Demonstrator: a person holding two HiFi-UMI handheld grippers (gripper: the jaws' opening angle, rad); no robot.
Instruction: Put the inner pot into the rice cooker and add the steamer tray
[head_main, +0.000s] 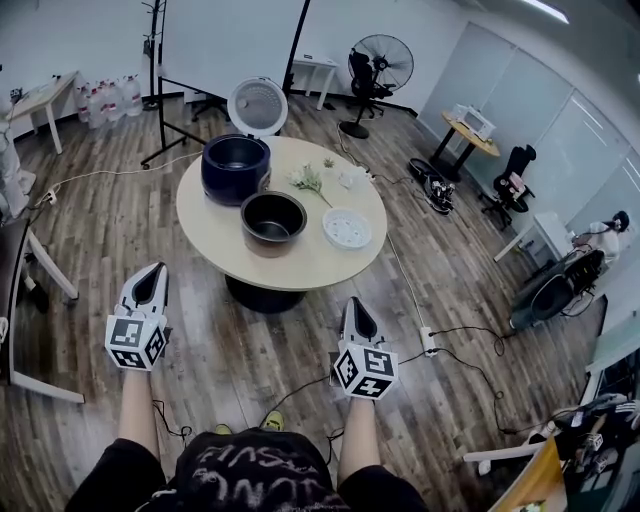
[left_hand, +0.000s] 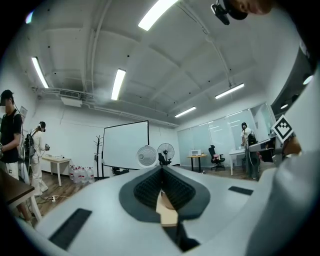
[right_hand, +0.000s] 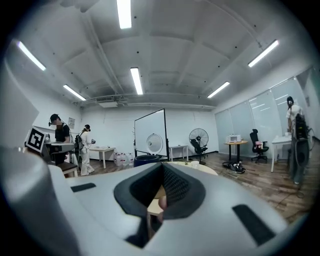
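While both are held level, well short of the table (head_main: 215, 240), the left gripper (head_main: 153, 272) and right gripper (head_main: 353, 304) are seen with jaws pressed together, nothing gripped. The inner pot (head_main: 273, 220) is set just beside the open rice cooker (head_main: 235, 166), with the steamer tray (head_main: 347, 228) near its right. White lettering on the dark shirt (head_main: 262, 475) cannot be read.
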